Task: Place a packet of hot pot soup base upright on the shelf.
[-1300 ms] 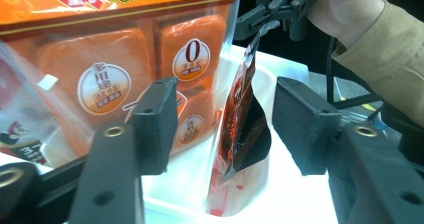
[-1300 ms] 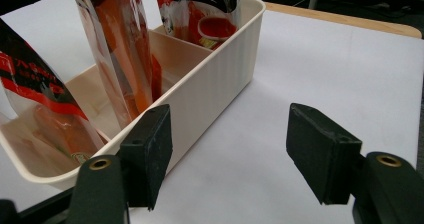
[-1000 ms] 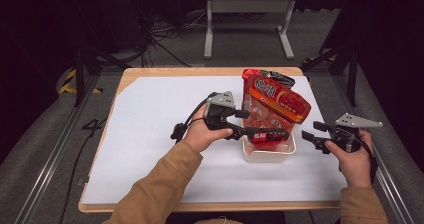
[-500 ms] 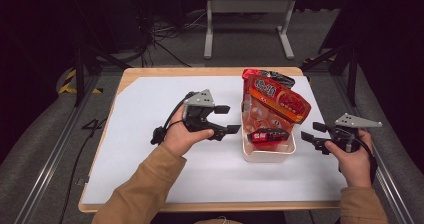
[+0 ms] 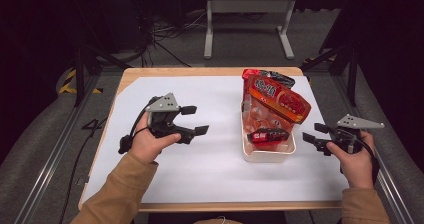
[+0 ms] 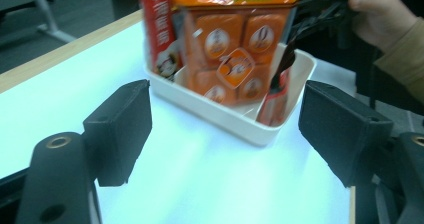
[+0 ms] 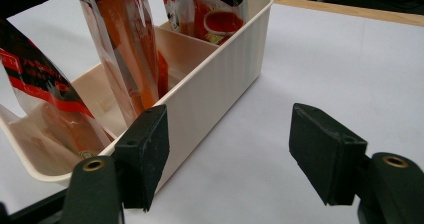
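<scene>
— Where's my left tool (image 5: 192, 120) right now?

— Over the white sheet (image 5: 210, 164) on the table (image 5: 131, 75), well apart from the cream tray (image 5: 267, 155). Its jaws have just been opening and stand wide apart with nothing between them. In the left gripper view I look along them at the tray across a stretch of bare sheet.

— And the right tool (image 5: 314, 135)?

— Just beside the tray's right wall, in my right hand (image 5: 356, 159) at the table's right edge. Jaws apart, nothing clamped. In the right gripper view one black jaw sits close against the tray's ribbed wall (image 7: 220, 84); I can't tell whether it touches. The other hangs over bare sheet.

— What's in the tray?

— Snack packets standing on end. A big orange bag (image 5: 277, 98) leans over the top, a red-and-black packet (image 5: 270, 77) stands at the far end, and a small dark red packet (image 5: 267, 135) sits at the near end. The left gripper view shows orange pouches (image 6: 235, 49) behind the front wall. A divider shows inside the tray in the right gripper view.
</scene>
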